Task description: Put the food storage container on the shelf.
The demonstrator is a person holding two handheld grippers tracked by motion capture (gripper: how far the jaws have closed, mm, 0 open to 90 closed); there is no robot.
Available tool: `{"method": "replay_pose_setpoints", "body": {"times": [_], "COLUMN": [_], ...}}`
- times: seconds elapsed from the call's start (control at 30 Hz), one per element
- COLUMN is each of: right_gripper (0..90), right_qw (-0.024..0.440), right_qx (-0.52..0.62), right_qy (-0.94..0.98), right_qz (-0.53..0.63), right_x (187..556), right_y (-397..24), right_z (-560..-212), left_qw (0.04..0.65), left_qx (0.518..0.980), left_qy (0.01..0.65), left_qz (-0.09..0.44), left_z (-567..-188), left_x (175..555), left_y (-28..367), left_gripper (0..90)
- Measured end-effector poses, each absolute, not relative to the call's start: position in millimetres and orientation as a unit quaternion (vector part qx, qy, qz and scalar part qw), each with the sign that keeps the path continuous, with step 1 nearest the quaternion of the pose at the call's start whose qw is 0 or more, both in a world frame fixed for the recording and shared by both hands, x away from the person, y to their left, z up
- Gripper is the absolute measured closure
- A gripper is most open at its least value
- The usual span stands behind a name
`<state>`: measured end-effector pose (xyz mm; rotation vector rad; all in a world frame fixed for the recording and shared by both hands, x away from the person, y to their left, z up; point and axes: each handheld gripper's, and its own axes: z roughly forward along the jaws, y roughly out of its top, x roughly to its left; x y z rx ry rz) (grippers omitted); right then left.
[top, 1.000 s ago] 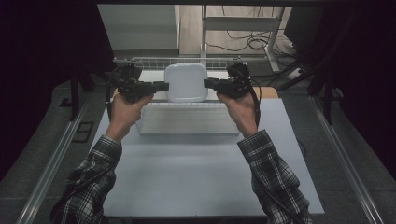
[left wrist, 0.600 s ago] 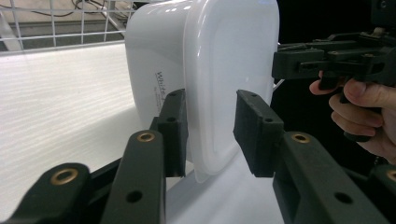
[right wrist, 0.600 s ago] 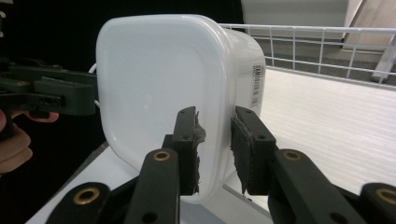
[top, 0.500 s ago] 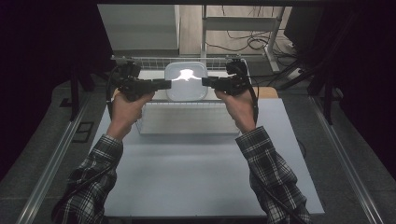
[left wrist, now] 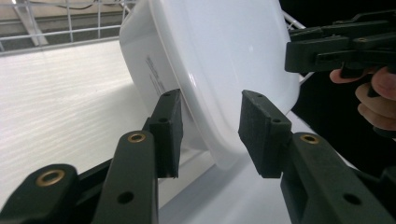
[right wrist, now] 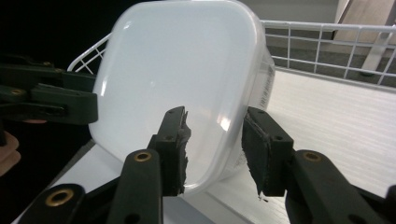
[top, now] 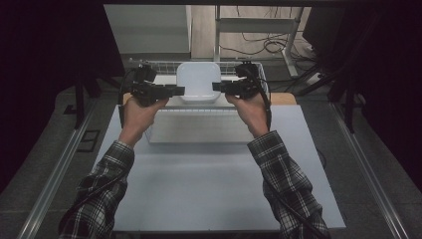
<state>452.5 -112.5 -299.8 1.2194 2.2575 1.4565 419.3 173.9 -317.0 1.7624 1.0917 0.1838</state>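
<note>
Flanking a white tub [top: 198, 82], both grippers' jaws parted around its rim, pale table [top: 214, 189], dark room.

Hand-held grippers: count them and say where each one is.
2. The left hand-held gripper is at the left edge of the white plastic container; the right hand-held gripper is at its right edge. Both straddle the container's rim with open jaws, over the wire basket.

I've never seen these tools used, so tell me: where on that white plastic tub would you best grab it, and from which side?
By its thin rim, from both sides at once. The white tub stands tilted on edge, broad and smooth, so only the rim fits between jaws. The left gripper and right gripper each straddle a rim edge, probably the safest hold.
</note>
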Motion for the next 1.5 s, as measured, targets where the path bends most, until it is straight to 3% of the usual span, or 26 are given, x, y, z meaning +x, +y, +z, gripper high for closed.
{"method": "replay_pose_setpoints", "body": {"times": [0.23, 0.3, 0.5, 0.87, 1.17, 1.5], "right_gripper": [55.3, 51.8, 46.3, 35.8, 30.5, 15.5], "right_qw": [0.1, 0.107, 0.114, 0.15, 0.181, 0.157], "right_qx": [0.403, 0.401, 0.402, 0.423, 0.403, 0.378], "right_qy": [0.77, 0.773, 0.77, 0.743, 0.744, 0.758], "right_qz": [0.485, 0.481, 0.483, 0.496, 0.5, 0.508], "right_x": [454, 453, 454, 461, 465, 459], "right_y": [-111, -108, -107, -105, -107, -107], "right_z": [-300, -301, -303, -307, -307, -312], "left_qw": [0.5, 0.492, 0.494, 0.488, 0.508, 0.525], "left_qx": [0.732, 0.735, 0.729, 0.721, 0.716, 0.727], "left_qy": [0.456, 0.458, 0.463, 0.47, 0.453, 0.419], "left_qz": [0.076, 0.085, 0.099, 0.141, 0.157, 0.143], "left_z": [-316, -316, -318, -315, -319, -322], "left_x": [426, 429, 433, 449, 447, 436], "left_y": [174, 172, 173, 170, 168, 170], "left_gripper": [55.8, 44.2, 33.4, 28.5, 18.9, 10.0]}}
